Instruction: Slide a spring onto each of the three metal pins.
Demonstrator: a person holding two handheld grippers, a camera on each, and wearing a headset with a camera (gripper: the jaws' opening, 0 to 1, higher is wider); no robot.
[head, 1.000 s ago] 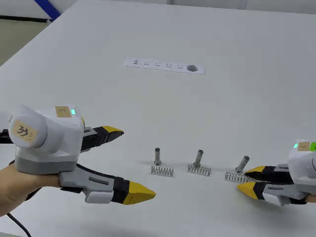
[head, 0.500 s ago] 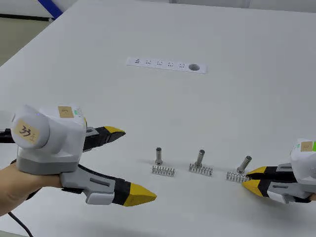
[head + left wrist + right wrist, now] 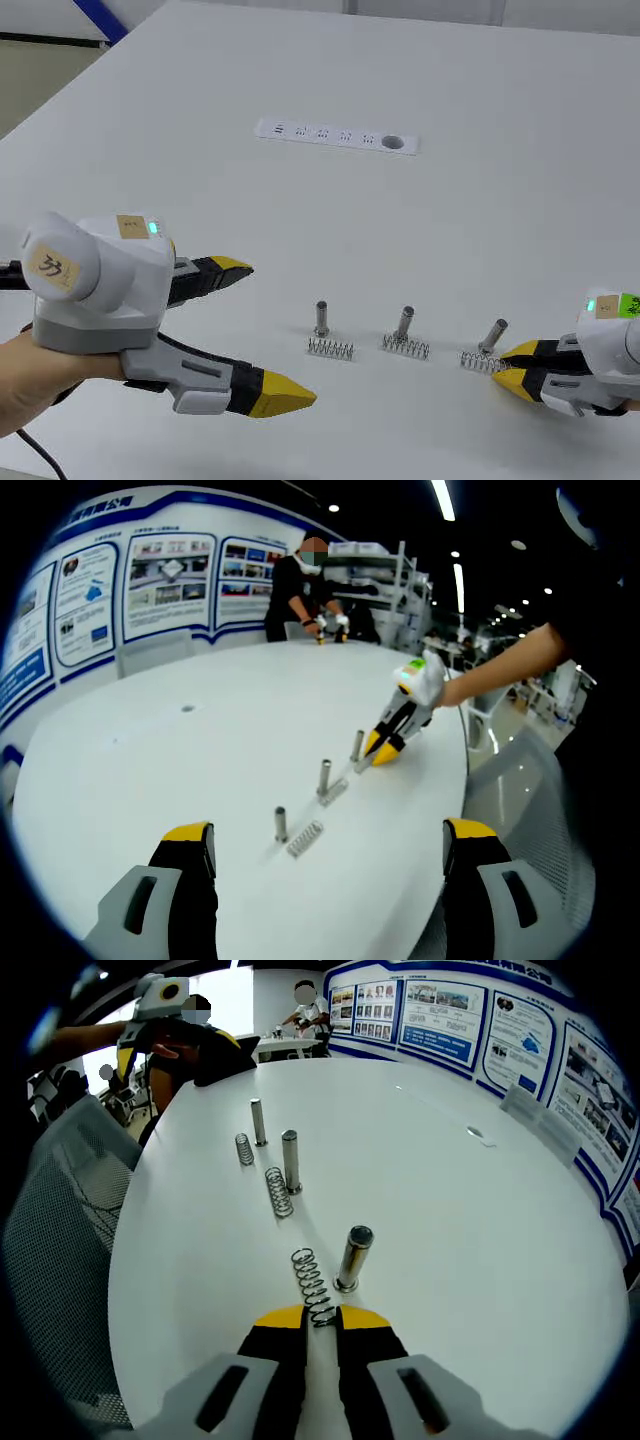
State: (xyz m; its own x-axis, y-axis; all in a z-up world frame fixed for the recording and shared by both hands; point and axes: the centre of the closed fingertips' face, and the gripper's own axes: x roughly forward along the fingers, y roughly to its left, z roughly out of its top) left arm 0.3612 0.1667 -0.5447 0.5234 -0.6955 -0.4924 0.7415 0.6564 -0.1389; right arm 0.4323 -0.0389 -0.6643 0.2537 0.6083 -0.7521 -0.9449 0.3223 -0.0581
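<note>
Our right hand-held gripper [image 3: 513, 364] sits at the lower right of the head view. As far as we can judge, its jaws are clenched on the last few coils of the end spring [image 3: 480, 360]. That spring lies flat on the surface [image 3: 450, 230], just beside the end pin [image 3: 495, 333], which stands on its base. Our left hand-held gripper [image 3: 265, 332] hangs at the lower left, released wide and holding nothing, well apart from the row.

The main risk is the thin grip. With only the end coils pinched, we expect the spring may swing, sag or squirt out from between the yellow tips as we lift it. If we squeeze harder, it may bow.

The spring also has to be turned upright so that its bore meets the pin's head. If we come in crooked, the coils may catch on the head and push the pin. Nothing steadies the pin, so a small knock may tip it and send it rolling.

The other two springs [image 3: 329, 348] and other two pins [image 3: 404, 321] lie toward the centre of the frame. A toppled pin or a dropped spring may scatter them.
</note>
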